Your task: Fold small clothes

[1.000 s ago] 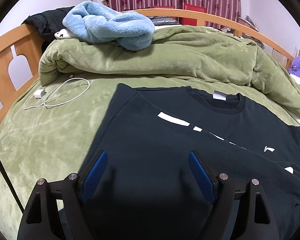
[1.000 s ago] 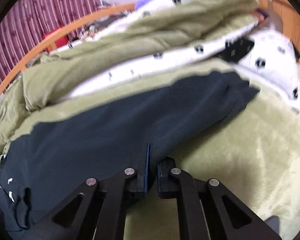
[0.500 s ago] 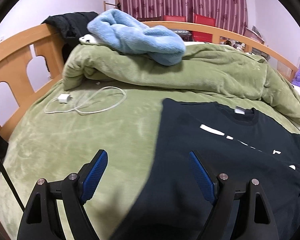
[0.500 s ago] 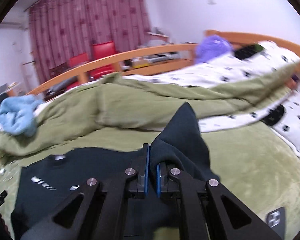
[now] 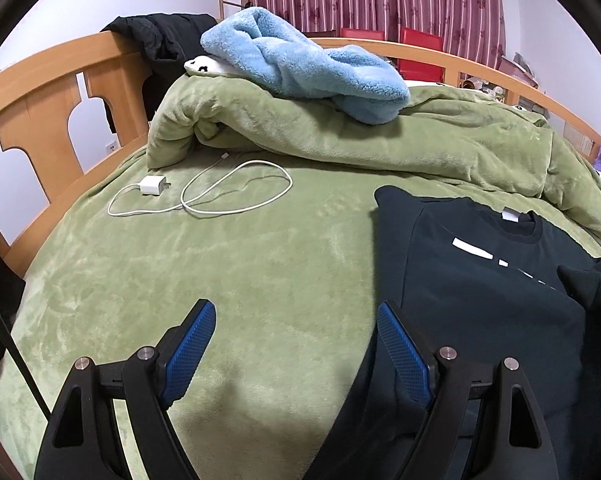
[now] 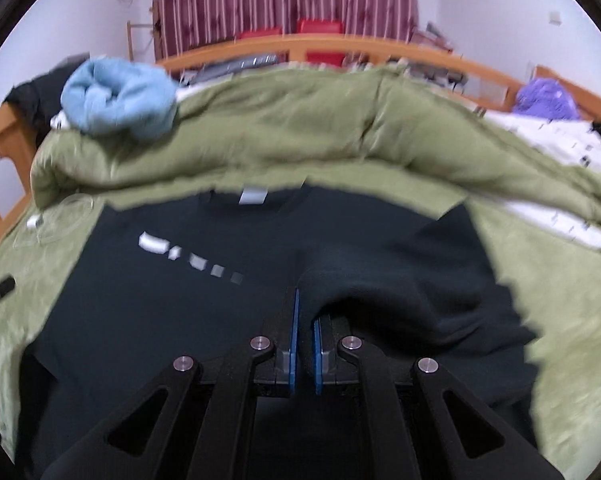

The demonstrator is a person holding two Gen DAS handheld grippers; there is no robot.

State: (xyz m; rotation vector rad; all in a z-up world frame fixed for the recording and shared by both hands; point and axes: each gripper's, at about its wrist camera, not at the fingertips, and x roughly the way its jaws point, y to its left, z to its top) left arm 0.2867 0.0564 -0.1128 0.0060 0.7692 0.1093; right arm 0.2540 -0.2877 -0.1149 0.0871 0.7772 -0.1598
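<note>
A black sweatshirt (image 5: 488, 280) with white chest marks lies on the green bed cover, its left sleeve folded in over the body. It fills the middle of the right wrist view (image 6: 220, 288). My left gripper (image 5: 296, 340) is open and empty, just off the sweatshirt's left edge, one finger over the bare cover. My right gripper (image 6: 304, 320) is shut on the right sleeve (image 6: 380, 288) and holds it over the sweatshirt's chest.
A white charger and cable (image 5: 204, 192) lie on the cover to the left. A rolled green duvet (image 5: 340, 132) with a blue fleece (image 5: 300, 64) on top lies behind. A wooden bed rail (image 5: 40, 120) runs along the left.
My right gripper lifted the right sleeve and carried it left over the sweatshirt's body. My left gripper moved left, off the sweatshirt, staying open.
</note>
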